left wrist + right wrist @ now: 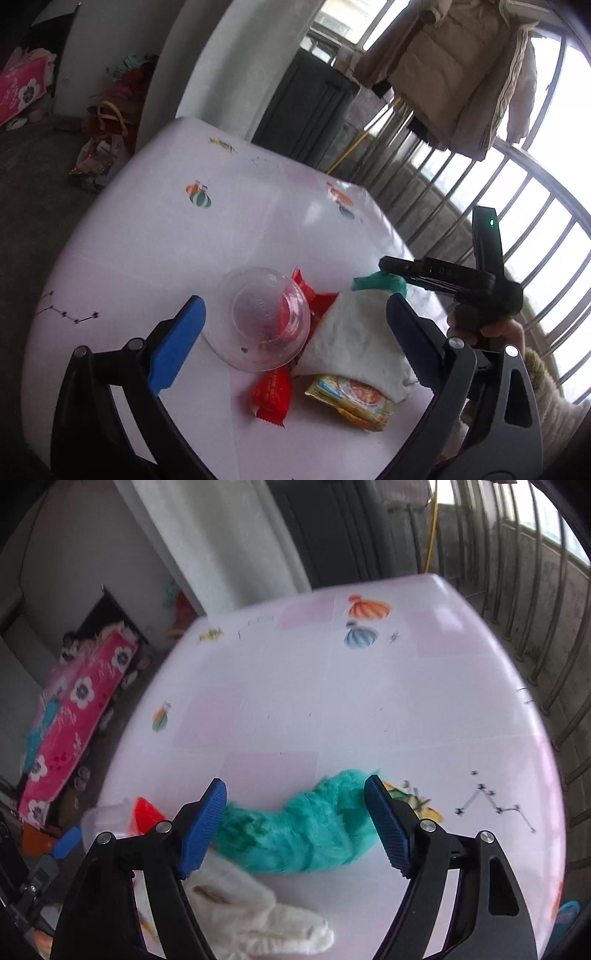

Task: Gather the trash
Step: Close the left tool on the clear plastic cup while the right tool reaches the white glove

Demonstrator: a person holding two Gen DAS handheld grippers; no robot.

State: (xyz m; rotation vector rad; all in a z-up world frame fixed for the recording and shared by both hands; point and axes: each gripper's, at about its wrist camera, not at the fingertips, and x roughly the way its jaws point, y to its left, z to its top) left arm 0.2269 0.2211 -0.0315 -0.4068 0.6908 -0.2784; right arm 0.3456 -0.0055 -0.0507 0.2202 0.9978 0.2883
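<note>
My left gripper (295, 314) is open above a clear plastic dome lid (264, 319) lying on red wrappers (310, 295). A white cloth (354, 339), a red snack packet (271, 395) and a yellow snack packet (351, 400) lie between its fingers. My right gripper (295, 805) is open over a crumpled teal cloth (306, 830); the white cloth (251, 919) lies below it. In the left wrist view the right gripper (384, 264) hovers over the teal cloth (376, 284).
The round table (332, 701) has a pale pink cloth with balloon prints. A railing (517, 221) runs along the right. A dark cabinet (303, 107) stands behind the table. Bags (103, 147) sit on the floor at the left.
</note>
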